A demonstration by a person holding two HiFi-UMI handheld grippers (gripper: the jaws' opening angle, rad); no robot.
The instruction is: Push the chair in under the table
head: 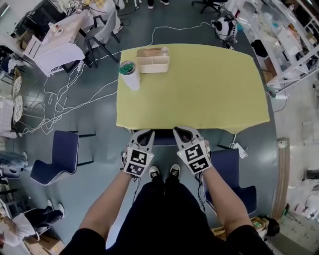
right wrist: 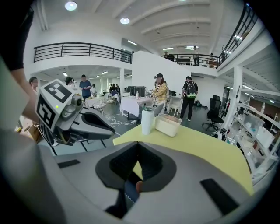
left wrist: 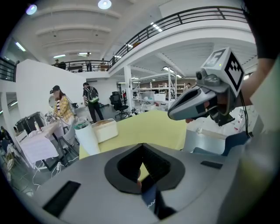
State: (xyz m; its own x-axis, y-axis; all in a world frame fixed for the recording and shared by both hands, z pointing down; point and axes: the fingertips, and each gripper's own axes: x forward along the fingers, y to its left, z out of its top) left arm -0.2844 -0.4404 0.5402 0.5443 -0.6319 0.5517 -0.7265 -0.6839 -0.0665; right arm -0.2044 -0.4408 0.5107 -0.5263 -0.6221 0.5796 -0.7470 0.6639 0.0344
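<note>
Holding nothing; left gripper (head: 146, 133), right gripper (head: 181, 131) fingers (right wrist: 153, 165) together.

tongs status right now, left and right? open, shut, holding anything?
Left tongs: closed, holding nothing.
Right tongs: closed, holding nothing.

A green-lidded white tumbler (head: 130, 77) stands just beside, perhaps touching, a beige box (head: 153, 63).

Bright, even light falls from round ceiling lamps (right wrist: 70, 5) (white, slightly flared). The yellow worktop (head: 199, 89) shows little glare. Fisheye bending curves every edge, corners go black, and the nearest foreground seems slightly soft.
</note>
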